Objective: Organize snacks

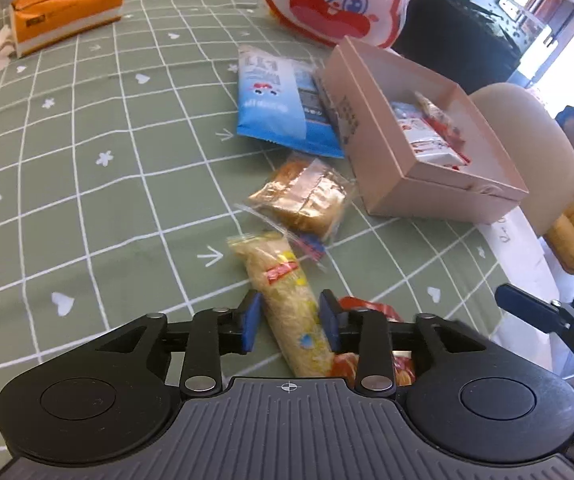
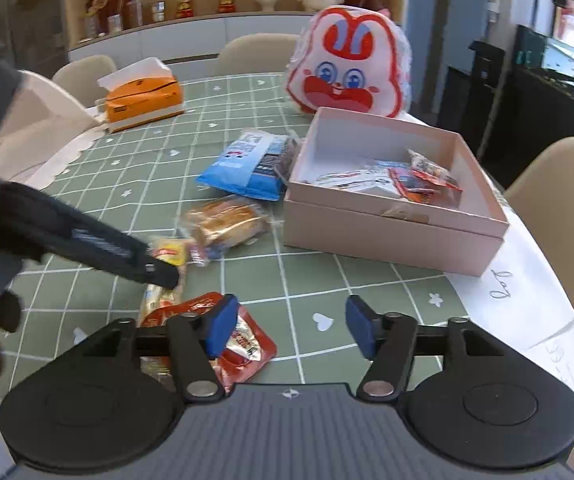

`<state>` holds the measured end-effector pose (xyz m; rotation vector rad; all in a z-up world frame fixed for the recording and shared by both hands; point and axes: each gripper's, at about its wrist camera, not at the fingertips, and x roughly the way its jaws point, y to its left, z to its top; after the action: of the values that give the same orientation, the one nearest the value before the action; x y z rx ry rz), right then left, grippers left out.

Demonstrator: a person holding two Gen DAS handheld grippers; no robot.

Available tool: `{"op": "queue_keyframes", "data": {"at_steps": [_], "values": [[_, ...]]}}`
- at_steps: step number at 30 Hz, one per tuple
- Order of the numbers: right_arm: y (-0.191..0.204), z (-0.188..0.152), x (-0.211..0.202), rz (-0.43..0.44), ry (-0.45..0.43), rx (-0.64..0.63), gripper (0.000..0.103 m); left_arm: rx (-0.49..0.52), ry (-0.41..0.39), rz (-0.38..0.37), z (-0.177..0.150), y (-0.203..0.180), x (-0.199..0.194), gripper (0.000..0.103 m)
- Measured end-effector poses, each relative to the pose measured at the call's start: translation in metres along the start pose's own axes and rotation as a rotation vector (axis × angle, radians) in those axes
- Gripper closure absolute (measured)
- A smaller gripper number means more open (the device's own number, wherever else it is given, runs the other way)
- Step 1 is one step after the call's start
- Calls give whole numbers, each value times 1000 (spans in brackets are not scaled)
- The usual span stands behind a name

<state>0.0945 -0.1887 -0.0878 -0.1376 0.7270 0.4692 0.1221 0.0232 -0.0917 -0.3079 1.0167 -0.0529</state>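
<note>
Left gripper (image 1: 290, 322) stands with its blue pads either side of the long yellowish snack packet (image 1: 285, 300), a gap showing on the left pad's side, so I judge it parted and not yet pinching. Right gripper (image 2: 291, 330) is spread wide with nothing between its pads, bare green tablecloth (image 2: 311, 280) under it, and the red sachet (image 2: 243, 344) lies just by its left pad. Taking the pink box (image 2: 391, 236) as the mark: the yellowish packet lies well in front of it toward the grippers, the clear-wrapped bread (image 2: 227, 222) just beside its near left corner, and the blue bag (image 2: 247, 164) touching its left wall. A few small packets already lie inside. The yellowish packet looks light, soft and crinkly, its film likely slippery and its contents crushable, so a gentle hold across the middle seems best. Its small red label is too blurred to read, as is the blue bag's print; handwriting on the white paper beside the box is illegible.
</note>
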Motion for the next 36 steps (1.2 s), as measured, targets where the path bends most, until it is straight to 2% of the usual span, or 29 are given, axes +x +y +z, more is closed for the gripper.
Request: {"op": "queue_keyframes", "data": {"at_steps": [4,8,11,13,15,18,21,25,30,36], "values": [[11,3,8,99,15,-33,33,32,-20,32,-3,5,-7,63],[34,0,27,229,110,-148,32,19,-36,67,-8,24,-19,63],[42,-7,37,194,137,-252,32,-22,-41,71,-12,39,-26,62],[41,-13,39,176,129,-315,27,-52,-39,75,-13,42,-28,62],[34,-17,37,147,118,-349,26,-57,-34,97,-13,37,-29,65],[17,-21,38,152,121,-292,21,-14,-30,128,-16,24,-27,66],[-2,-23,42,173,143,-156,13,16,-26,151,-23,14,-22,66],[1,-24,44,162,139,-150,8,47,-23,159,-30,7,-18,66],[4,-25,48,148,141,-125,1,9,-36,162,-33,23,-26,68],[11,-25,50,88,139,-61,0,-31,-33,187,-35,53,-39,69]]}}
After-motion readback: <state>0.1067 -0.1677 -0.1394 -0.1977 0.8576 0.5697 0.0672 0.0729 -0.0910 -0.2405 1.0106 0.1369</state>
